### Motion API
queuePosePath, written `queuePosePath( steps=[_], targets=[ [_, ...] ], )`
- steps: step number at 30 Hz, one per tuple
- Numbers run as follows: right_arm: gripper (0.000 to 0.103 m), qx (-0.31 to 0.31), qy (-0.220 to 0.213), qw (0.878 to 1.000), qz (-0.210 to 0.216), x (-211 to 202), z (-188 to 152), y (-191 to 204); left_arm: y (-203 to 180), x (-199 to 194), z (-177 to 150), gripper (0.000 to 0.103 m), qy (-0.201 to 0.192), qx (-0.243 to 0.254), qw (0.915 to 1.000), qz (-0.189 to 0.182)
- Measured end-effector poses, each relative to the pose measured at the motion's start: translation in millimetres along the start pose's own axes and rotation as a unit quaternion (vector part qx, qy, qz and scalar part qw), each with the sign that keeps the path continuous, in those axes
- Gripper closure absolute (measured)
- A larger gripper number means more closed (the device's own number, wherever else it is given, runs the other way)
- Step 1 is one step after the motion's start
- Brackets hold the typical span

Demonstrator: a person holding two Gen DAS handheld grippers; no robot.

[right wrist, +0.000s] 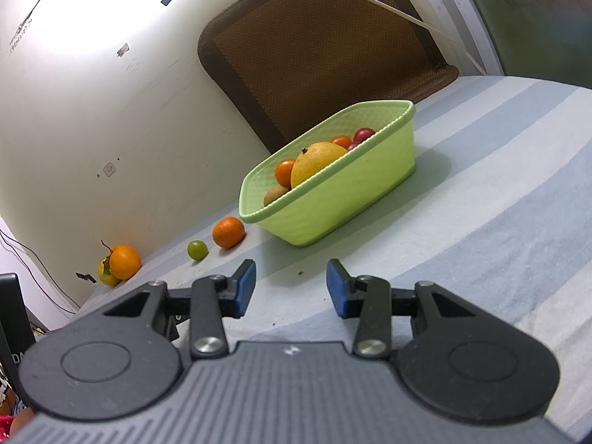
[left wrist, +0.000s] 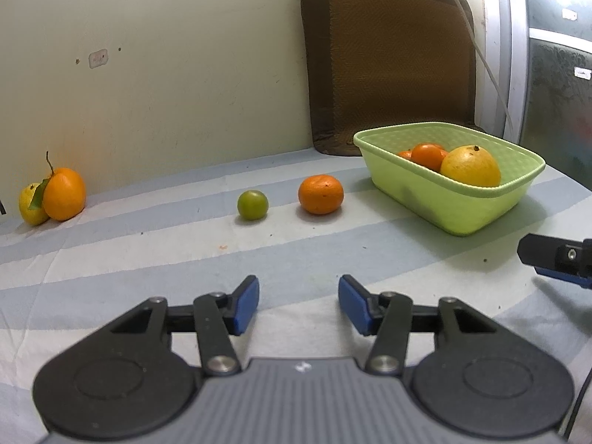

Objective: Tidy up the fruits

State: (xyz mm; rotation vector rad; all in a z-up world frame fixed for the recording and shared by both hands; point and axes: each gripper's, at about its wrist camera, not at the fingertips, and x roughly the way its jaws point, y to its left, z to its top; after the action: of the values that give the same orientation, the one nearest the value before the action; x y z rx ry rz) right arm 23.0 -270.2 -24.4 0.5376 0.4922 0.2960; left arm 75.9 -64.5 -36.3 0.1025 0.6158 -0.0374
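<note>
A light green basket (left wrist: 462,207) (right wrist: 333,199) stands on the striped cloth and holds a yellow fruit (left wrist: 470,167) (right wrist: 314,161), small oranges and red fruits. A tangerine (left wrist: 320,194) (right wrist: 228,232) and a small green fruit (left wrist: 252,204) (right wrist: 197,249) lie left of the basket. An orange with a leaf (left wrist: 63,194) (right wrist: 125,262) leans on a yellow fruit (left wrist: 31,205) by the wall. My left gripper (left wrist: 299,305) is open and empty, short of the tangerine. My right gripper (right wrist: 291,288) is open and empty, in front of the basket; its tip shows in the left wrist view (left wrist: 555,261).
A brown woven cushion (left wrist: 388,55) (right wrist: 314,48) leans against the wall behind the basket. A white cable (left wrist: 481,48) hangs across it. A grey window frame (left wrist: 514,55) is at the right. The cloth's left edge drops off near a dark object (right wrist: 11,318).
</note>
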Motion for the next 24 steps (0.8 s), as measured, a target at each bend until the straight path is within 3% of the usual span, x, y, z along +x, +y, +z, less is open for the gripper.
queuePosePath(
  steps=[24],
  targets=[
    [0.058,-0.001,0.000,1.000,0.003,0.2,0.2,-0.6,1.8,0.2,0.4,0.050,-0.006,0.011,0.9999,-0.001]
  ],
)
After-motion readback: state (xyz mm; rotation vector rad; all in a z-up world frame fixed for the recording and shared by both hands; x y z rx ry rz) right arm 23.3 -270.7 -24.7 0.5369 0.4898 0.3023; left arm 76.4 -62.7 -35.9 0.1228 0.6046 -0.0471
